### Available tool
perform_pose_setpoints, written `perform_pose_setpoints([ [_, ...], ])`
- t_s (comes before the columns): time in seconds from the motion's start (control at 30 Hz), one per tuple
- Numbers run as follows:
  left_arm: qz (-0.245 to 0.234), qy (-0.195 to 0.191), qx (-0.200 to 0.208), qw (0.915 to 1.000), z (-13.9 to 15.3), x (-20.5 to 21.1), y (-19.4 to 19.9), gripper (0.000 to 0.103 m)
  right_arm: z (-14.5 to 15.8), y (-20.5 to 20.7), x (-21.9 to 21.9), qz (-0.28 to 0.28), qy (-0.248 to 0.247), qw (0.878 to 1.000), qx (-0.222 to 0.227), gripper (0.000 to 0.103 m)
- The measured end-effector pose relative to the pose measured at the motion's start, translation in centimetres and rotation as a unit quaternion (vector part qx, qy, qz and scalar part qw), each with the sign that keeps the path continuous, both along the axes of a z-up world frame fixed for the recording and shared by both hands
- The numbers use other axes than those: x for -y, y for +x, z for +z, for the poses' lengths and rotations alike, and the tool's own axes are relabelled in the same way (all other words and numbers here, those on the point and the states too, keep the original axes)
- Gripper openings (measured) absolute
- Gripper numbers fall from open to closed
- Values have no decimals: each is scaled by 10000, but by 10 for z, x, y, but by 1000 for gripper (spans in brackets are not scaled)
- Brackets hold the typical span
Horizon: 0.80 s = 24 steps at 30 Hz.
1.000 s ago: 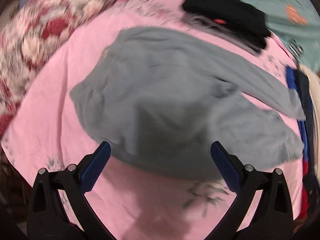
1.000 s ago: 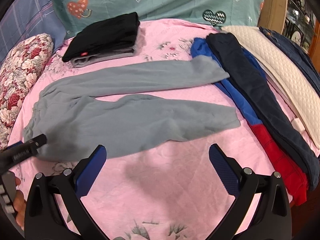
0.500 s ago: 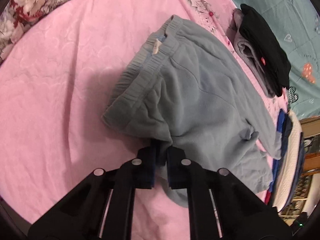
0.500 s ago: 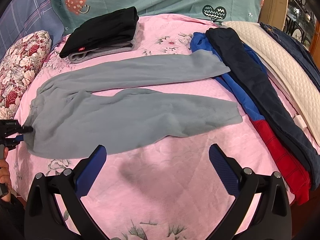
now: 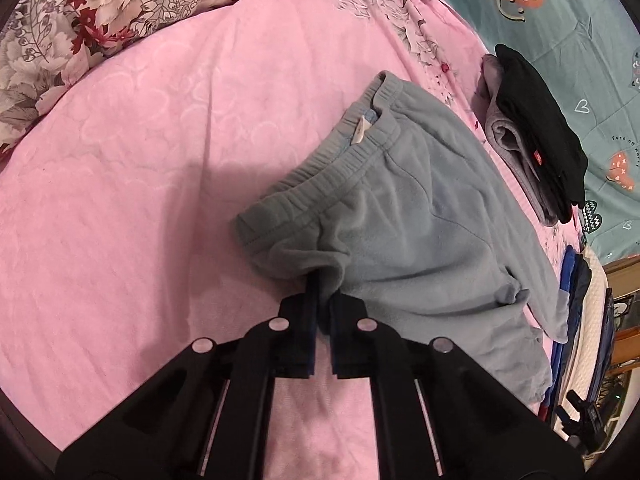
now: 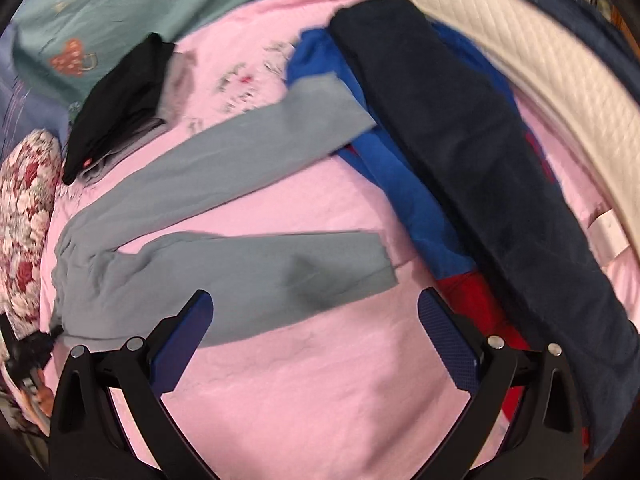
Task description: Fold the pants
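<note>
Grey fleece pants (image 5: pixel 416 236) lie spread on the pink bedsheet (image 5: pixel 140 184), legs apart in a V, seen whole in the right wrist view (image 6: pixel 240 272). My left gripper (image 5: pixel 325 280) is shut on the near corner of the waistband, which bunches between the pads. It also shows at the far left of the right wrist view (image 6: pixel 44 340). My right gripper (image 6: pixel 316 308) is open and empty, hovering above the sheet just short of the near leg's cuff (image 6: pixel 376 264).
A folded black and grey stack (image 6: pixel 124 100) lies beyond the pants. Blue-red (image 6: pixel 404 184) and dark navy (image 6: pixel 492 184) garments and a white quilted pad (image 6: pixel 532 68) lie to the right. A floral pillow (image 5: pixel 72 20) and teal bedding (image 5: pixel 580 28) border the sheet.
My left gripper closed on the waistband corner and still holds it. My right gripper moved forward and right toward the near leg's cuff.
</note>
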<state>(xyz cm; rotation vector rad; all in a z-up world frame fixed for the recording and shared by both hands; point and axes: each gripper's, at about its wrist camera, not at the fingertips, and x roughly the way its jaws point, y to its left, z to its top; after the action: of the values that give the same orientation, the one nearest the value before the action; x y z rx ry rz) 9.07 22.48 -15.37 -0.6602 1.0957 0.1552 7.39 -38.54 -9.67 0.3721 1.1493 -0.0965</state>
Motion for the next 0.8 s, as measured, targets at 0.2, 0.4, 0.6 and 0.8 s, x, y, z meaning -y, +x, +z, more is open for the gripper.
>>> perform_pose_setpoints([
  [0.2,-71,28,-32,10000,-1,-1,3,5,-42,19,15,-79,309,9975,-636,76],
  [0.4,-66,151,-44,9999,1,2,3,5,-50,21,9,-119,53,9979,-634,7],
  [0.6,170,164,50,9997,9,-8,-25,5,-36,11,23,-392,176,9984,-358,7],
  [0.8,166,69,67,9998,16,-23,-59,5,-23,-30,16,-271,315,9987,-297,7],
])
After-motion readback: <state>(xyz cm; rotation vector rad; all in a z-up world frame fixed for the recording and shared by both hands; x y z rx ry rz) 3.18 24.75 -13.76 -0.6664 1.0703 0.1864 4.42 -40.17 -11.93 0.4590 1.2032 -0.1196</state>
